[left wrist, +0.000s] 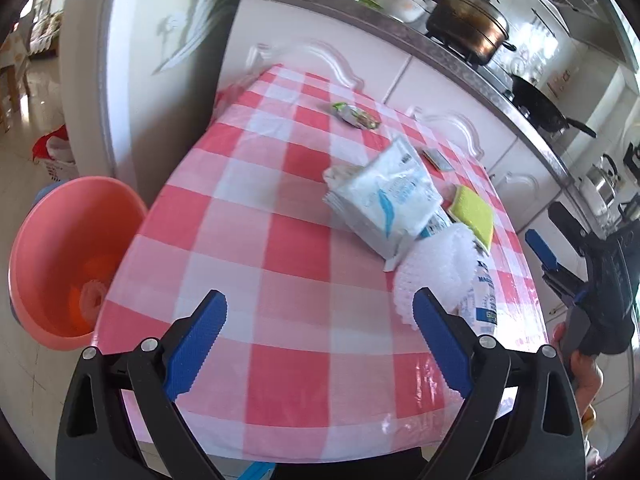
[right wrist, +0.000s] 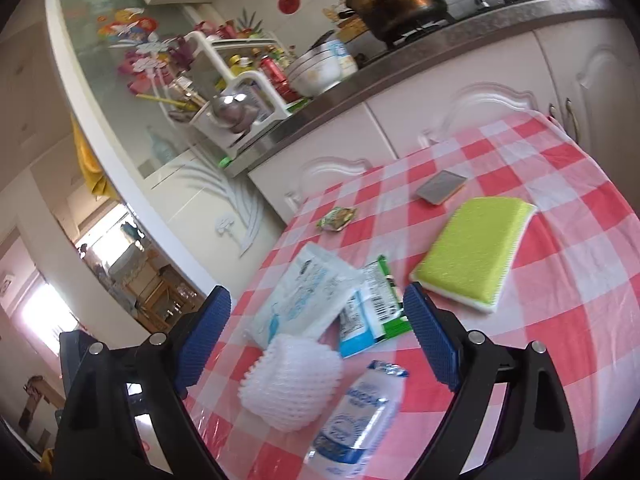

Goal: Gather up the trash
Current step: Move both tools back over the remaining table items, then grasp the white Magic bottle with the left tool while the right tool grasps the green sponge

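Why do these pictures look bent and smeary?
Left wrist view: the fisheye lens bows the checked tablecloth and counter, with dark corners; the white packet is slightly smeared. Right wrist view: same bending, the doorway glares white, the green sponge is soft.

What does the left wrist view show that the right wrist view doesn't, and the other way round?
Only the left wrist view shows the pink basin on the floor beside the table, the black wok on the stove, and the right gripper seen from outside.

Only the right wrist view shows the dish rack on the counter and the green-edged wrapper.

Both show the checkered tablecloth, white foam net, yellow-green sponge, white-blue packet and copper pot. Both grippers are open and empty.
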### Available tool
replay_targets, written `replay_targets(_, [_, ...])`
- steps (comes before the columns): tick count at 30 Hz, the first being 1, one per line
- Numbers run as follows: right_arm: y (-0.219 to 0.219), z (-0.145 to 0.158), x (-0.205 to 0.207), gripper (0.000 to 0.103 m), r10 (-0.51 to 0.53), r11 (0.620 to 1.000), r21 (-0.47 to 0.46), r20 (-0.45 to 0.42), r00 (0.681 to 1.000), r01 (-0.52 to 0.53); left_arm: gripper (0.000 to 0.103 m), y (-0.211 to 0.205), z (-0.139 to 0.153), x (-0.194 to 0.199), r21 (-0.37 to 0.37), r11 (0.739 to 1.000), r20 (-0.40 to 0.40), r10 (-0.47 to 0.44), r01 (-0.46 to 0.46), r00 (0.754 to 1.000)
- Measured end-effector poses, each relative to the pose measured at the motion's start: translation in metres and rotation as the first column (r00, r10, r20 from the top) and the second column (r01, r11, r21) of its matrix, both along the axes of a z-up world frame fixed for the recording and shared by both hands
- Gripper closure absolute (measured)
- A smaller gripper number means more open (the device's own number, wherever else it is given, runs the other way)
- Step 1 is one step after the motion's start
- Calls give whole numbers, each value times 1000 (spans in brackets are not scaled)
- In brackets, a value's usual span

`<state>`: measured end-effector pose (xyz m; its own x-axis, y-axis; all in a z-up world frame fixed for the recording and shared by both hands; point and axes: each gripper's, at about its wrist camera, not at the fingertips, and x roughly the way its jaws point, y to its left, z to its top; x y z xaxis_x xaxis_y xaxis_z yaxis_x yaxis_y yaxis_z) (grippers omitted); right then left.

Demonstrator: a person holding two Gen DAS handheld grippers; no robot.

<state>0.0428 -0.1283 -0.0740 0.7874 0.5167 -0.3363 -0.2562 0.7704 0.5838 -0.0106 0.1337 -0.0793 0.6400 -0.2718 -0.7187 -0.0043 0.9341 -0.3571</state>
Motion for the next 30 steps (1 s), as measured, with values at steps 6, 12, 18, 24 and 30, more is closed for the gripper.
replay_targets(6, [-33,-11,8,14,-65,997,30,-38,997,66,10,-36,3,3,22,995,1,-93,93,996])
replay_targets(12, [-59,-21,16,14,-103,993,50,-96,990,108,10,-67,4,4,50,983,7,-176,175,984])
replay_targets(18, [-76,-27,19,14,-126,990,51,-123,984,134,10,-104,7,0,95,955,15,-283,280,959])
replay_targets(24, [-88,-34,27,14,-149,987,43,-154,977,158,10,-134,9,0,100,931,16,-354,351,935])
replay_targets(30, [-92,-43,44,14,-148,989,-17,-216,965,147,10,-162,3,4,98,902,-11,-422,421,907])
